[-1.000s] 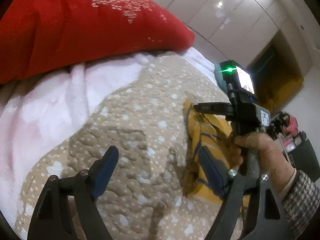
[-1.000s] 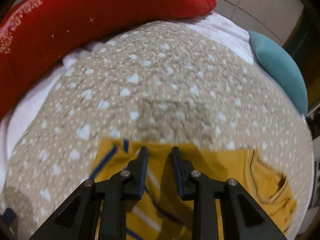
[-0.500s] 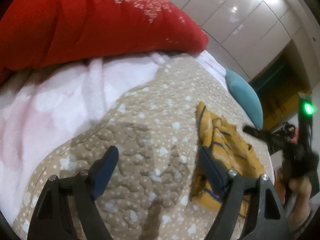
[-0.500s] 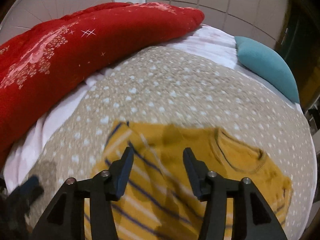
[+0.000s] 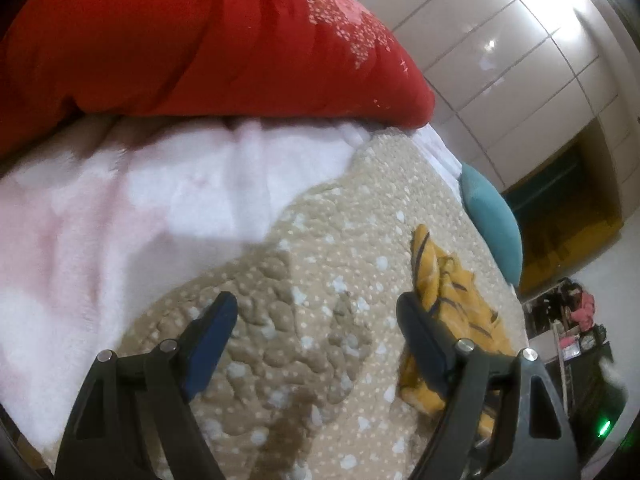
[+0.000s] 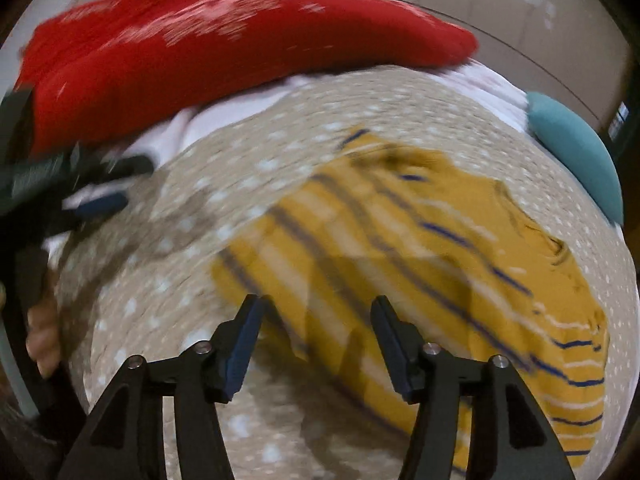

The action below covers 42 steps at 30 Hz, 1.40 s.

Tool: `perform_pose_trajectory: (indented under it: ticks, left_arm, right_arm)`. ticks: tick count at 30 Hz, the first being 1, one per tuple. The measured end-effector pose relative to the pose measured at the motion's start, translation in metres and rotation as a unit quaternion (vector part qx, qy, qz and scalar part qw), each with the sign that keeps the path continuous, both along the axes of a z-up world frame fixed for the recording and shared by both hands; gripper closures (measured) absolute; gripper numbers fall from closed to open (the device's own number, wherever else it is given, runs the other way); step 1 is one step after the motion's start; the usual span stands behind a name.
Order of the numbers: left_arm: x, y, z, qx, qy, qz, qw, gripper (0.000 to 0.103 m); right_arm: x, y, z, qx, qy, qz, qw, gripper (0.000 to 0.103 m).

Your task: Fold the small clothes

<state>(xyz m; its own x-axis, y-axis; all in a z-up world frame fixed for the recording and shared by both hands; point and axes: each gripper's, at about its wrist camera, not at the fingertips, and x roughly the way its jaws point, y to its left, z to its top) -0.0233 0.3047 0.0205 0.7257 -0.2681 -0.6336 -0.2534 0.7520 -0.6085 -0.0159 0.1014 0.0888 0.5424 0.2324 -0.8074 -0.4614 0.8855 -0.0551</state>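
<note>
Shirt (image 6: 420, 264): yellow w/ blue and white stripes, lying on the quilt (image 6: 280, 128), rumpled, collar end toward the teal cushion (image 6: 576, 148). Same shirt in the left view (image 5: 452, 292), bunched, sitting on the quilt's right side.

Right gripper (image 6: 316, 336): jaws spread wide, nothing between them, held over the shirt's near edge (contact w/ fabric: can't tell, frame is blurred). Blue pads (image 6: 240, 344) face each other across the gap.

Left gripper (image 5: 316, 332): wide open too, gripping nothing, over bare quilt (image 5: 304, 264) left of the shirt. Its right finger (image 5: 420, 340) overlaps the shirt's edge in view; touching or not, can't tell.

Left gripper seen from the right cam (image 6: 100, 184): out at the quilt's left edge, well apart from the shirt, jaws parted, blurred.

Left hand (image 6: 40, 328): fingers wrapped on the handle, at the quilt's left rim.

Quilt: beige w/ white dots, puckered stitching, gripper shadows dark on it.

Blanket (image 5: 132, 216): white-pink, fluffy, beyond the quilt on the left, running under the red duvet (image 5: 192, 36).

Red duvet: piled along the quilt's far side, pale speckled print.

Cushion in the left view (image 5: 496, 224): past the quilt's far right edge, just beyond the shirt.

Wardrobe (image 5: 516, 36): glossy pale panels behind the quilt's far end.
</note>
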Motion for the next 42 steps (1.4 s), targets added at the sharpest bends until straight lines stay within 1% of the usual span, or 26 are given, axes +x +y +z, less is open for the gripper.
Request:
perform_pose_trajectory:
  ticks: [1, 3, 4, 5, 8, 12, 14, 17, 18, 19, 21, 22, 23, 24, 25, 26, 28, 30, 32, 34, 36, 37, 38, 39, 40, 42]
  left_arm:
    - [0.000, 0.002, 0.000, -0.001, -0.001, 0.002, 1.0000, 0.022]
    - [0.000, 0.003, 0.001, 0.001, -0.001, 0.004, 1.0000, 0.022]
    - [0.000, 0.004, 0.001, 0.002, -0.001, 0.005, 1.0000, 0.022]
    - [0.000, 0.005, 0.002, 0.002, 0.000, 0.006, 1.0000, 0.022]
    - [-0.001, 0.008, 0.001, -0.004, 0.000, 0.009, 1.0000, 0.022]
    - [-0.002, 0.009, 0.001, -0.004, -0.001, 0.015, 0.9999, 0.022]
    - [-0.002, 0.007, 0.001, 0.001, 0.001, 0.015, 0.9999, 0.022]
    - [-0.001, 0.004, 0.002, 0.007, 0.003, 0.016, 0.9998, 0.022]
    - [0.000, 0.003, 0.002, 0.006, 0.003, 0.016, 0.9999, 0.022]
    - [0.000, 0.003, 0.003, 0.002, 0.002, 0.016, 0.9999, 0.022]
    - [0.001, -0.001, 0.005, -0.001, 0.000, 0.013, 0.9999, 0.022]
    - [0.002, -0.004, 0.006, 0.000, -0.002, 0.010, 0.9999, 0.022]
    - [0.003, -0.009, 0.008, 0.005, -0.004, 0.007, 1.0000, 0.022]
    - [0.004, -0.013, 0.010, 0.010, -0.005, 0.004, 0.9999, 0.022]
    - [0.005, -0.019, 0.012, 0.015, -0.007, 0.001, 0.9999, 0.022]
    - [0.007, -0.026, 0.013, 0.019, -0.008, -0.005, 0.9998, 0.022]
    - [0.010, -0.038, 0.014, 0.024, -0.007, -0.017, 0.9995, 0.022]
    - [0.014, -0.054, 0.014, 0.032, -0.006, -0.033, 0.9989, 0.022]
    - [0.016, -0.072, 0.016, 0.034, -0.008, -0.057, 0.9977, 0.022]
    - [0.017, -0.093, 0.017, 0.042, -0.011, -0.082, 0.9957, 0.022]
    - [0.017, -0.116, 0.017, 0.054, -0.011, -0.108, 0.9926, 0.022]
    - [0.017, -0.126, 0.017, 0.059, -0.010, -0.118, 0.9911, 0.022]
    - [0.016, -0.140, 0.016, 0.066, -0.009, -0.133, 0.9889, 0.022]
    - [0.015, -0.150, 0.016, 0.070, -0.007, -0.143, 0.9872, 0.022]
    - [0.014, -0.164, 0.014, 0.075, -0.002, -0.158, 0.9845, 0.022]
    - [0.010, -0.183, 0.011, 0.072, 0.009, -0.186, 0.9798, 0.022]
  right_arm:
    - [-0.004, 0.009, -0.007, -0.011, 0.000, 0.011, 1.000, 0.040]
    - [-0.009, 0.023, -0.017, -0.053, -0.020, 0.016, 0.998, 0.040]
    - [-0.010, 0.031, -0.023, -0.094, -0.041, 0.011, 0.995, 0.040]
    - [-0.009, 0.040, -0.030, -0.149, -0.074, 0.001, 0.986, 0.040]
    - [-0.003, 0.053, -0.036, -0.193, -0.114, -0.013, 0.975, 0.040]
    - [0.017, 0.068, -0.041, -0.214, -0.124, -0.030, 0.969, 0.040]
    - [0.031, 0.073, -0.042, -0.214, -0.126, -0.041, 0.968, 0.044]
    - [0.041, 0.072, -0.039, -0.197, -0.117, -0.058, 0.972, 0.060]
    - [0.042, 0.071, -0.038, -0.195, -0.116, -0.063, 0.972, 0.069]
    - [0.042, 0.069, -0.037, -0.190, -0.118, -0.065, 0.973, 0.072]
    - [0.043, 0.059, -0.027, -0.152, -0.110, -0.073, 0.980, 0.078]
    - [0.045, 0.051, -0.019, -0.123, -0.101, -0.081, 0.984, 0.080]
    - [0.047, 0.038, -0.007, -0.083, -0.091, -0.094, 0.988, 0.081]
    - [0.051, 0.021, 0.007, -0.039, -0.083, -0.110, 0.990, 0.082]
    - [0.054, -0.003, 0.023, 0.010, -0.077, -0.133, 0.988, 0.083]
    - [0.055, -0.021, 0.034, 0.043, -0.074, -0.148, 0.985, 0.084]
    - [0.053, -0.083, 0.060, 0.134, -0.069, -0.199, 0.968, 0.084]
    - [0.039, -0.158, 0.072, 0.222, -0.065, -0.256, 0.939, 0.085]
    - [0.016, -0.230, 0.065, 0.283, -0.057, -0.313, 0.905, 0.085]
    - [-0.011, -0.290, 0.038, 0.306, -0.045, -0.366, 0.877, 0.085]
    - [-0.025, -0.325, 0.005, 0.304, -0.014, -0.398, 0.865, 0.085]
    - [-0.030, -0.336, -0.010, 0.314, 0.001, -0.407, 0.858, 0.085]
    - [-0.034, -0.347, -0.025, 0.338, 0.017, -0.407, 0.849, 0.085]
    - [-0.039, -0.355, -0.035, 0.362, 0.021, -0.400, 0.842, 0.085]
    - [-0.042, -0.357, -0.038, 0.374, 0.018, -0.391, 0.841, 0.085]
    - [-0.044, -0.355, -0.033, 0.358, 0.008, -0.377, 0.854, 0.086]
